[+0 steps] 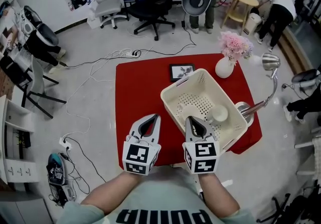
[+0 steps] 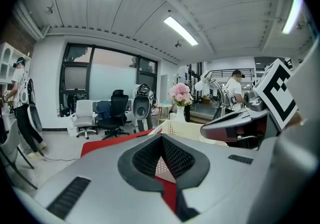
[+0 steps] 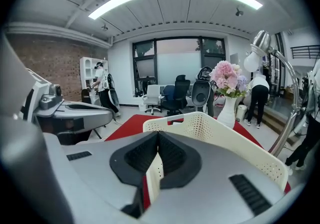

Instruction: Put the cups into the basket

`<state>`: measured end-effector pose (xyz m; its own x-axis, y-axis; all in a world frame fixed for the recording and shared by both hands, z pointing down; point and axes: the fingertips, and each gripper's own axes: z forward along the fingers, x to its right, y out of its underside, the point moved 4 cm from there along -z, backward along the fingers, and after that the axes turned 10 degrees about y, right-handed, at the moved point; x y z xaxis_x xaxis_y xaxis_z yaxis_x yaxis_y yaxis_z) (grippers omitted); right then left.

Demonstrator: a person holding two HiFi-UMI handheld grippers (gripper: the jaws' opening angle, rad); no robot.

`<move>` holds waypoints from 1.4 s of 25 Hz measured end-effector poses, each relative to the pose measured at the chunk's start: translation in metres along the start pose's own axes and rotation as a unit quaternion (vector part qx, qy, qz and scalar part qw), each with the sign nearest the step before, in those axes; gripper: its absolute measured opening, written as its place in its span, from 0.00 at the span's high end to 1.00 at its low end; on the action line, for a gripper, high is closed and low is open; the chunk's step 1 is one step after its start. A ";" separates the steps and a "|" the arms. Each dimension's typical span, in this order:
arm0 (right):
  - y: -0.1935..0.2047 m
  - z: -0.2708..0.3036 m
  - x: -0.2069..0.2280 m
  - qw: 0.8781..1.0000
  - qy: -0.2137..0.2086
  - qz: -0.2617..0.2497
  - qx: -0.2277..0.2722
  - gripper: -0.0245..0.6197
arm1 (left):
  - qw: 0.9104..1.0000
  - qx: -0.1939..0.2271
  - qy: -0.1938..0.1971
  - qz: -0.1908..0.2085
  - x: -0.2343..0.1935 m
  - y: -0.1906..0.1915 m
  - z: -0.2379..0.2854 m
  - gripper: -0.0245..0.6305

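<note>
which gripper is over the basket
The right gripper: its tips reach over the near rim of the cream perforated plastic basket, while the left gripper hangs over red tablecloth.

Grey left gripper, right gripper; pale green shirt.

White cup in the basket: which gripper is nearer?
Right. The right gripper sits at the near rim of the basket, close to the cup; the left gripper hangs over the red cloth outside it.

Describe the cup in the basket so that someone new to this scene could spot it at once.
On the red table stands a cream perforated basket. Toward its right side sits a small white cup, the only thing inside it, plain and smooth against the holed bottom.
</note>
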<state>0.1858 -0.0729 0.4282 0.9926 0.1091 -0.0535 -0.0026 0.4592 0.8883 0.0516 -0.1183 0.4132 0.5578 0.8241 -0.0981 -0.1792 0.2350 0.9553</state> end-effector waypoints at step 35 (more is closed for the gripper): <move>0.059 -0.155 -0.106 0.998 0.056 0.028 0.016 0.94 | 0.998 0.023 0.058 0.007 0.044 0.045 -0.183 0.96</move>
<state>0.0612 0.0790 0.4152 0.9712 0.2321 -0.0533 -0.0511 0.4219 0.9052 -0.0808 0.0228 0.4006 0.4581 0.8817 -0.1128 -0.1476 0.2005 0.9685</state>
